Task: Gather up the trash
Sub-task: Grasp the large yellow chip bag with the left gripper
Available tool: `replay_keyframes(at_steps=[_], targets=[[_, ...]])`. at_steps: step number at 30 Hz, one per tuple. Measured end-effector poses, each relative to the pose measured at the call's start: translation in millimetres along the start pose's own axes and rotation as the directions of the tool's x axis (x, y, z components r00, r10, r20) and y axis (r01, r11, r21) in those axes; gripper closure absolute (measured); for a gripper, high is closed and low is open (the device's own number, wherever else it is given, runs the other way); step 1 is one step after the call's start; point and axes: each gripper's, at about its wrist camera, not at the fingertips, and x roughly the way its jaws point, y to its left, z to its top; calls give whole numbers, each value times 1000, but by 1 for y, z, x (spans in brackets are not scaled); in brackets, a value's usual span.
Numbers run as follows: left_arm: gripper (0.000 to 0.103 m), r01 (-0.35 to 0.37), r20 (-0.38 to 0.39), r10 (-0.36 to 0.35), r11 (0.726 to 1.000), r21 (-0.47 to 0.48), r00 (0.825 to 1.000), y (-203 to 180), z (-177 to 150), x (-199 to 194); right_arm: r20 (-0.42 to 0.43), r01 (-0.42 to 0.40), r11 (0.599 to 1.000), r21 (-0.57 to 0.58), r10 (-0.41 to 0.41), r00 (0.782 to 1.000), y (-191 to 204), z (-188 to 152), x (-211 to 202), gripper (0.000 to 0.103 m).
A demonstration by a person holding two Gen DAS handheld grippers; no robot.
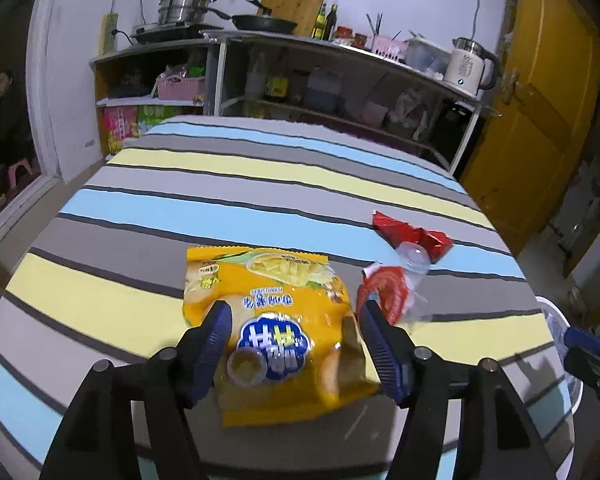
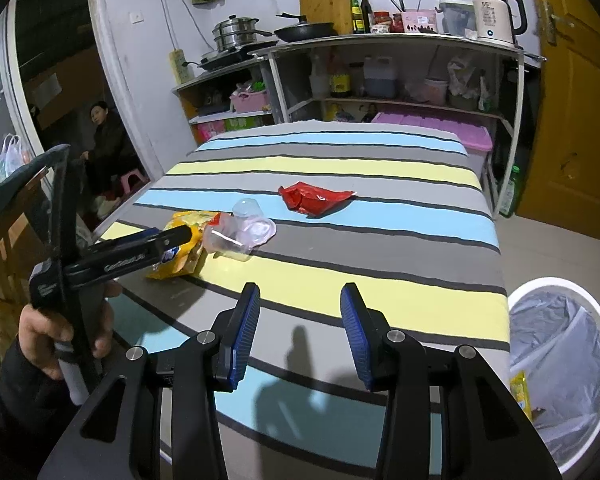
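Jaws of your left gripper [image 1: 296, 344] stand wide, straddling the yellow plastic snack bag [image 1: 276, 320] on the striped cloth table [image 1: 140, 208]; lower them fully before you squeeze, pinching the bag's middle. Your right gripper [image 2: 298, 336] hangs open and empty. Beyond lie a clear crumpled cup [image 1: 414, 264] and a red foil wrapper [image 1: 412, 236]. Only the right wrist view shows the white lined bin [image 2: 580, 288].
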Motion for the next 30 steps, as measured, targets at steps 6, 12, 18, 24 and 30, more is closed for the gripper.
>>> replay_keyframes(at_steps=[6, 12, 18, 24, 30], targets=[[35, -42, -64, 44, 999, 25, 997, -5, 9, 24, -8, -9, 1000, 8, 9, 1000, -5, 2, 10, 60], [24, -87, -119, 93, 995, 57, 989, -7, 6, 38, -8, -24, 1000, 11, 24, 1000, -5, 4, 15, 60], [46, -126, -115, 135, 988, 87, 984, -7, 5, 34, -5, -33, 999, 14, 33, 999, -4, 7, 16, 60], [89, -147, -93, 156, 985, 88, 983, 7, 0, 24, -8, -57, 998, 12, 57, 998, 5, 12, 22, 60], [103, -102, -86, 107, 992, 70, 991, 18, -1, 19, -25, -96, 995, 7, 96, 995, 21, 20, 39, 60]])
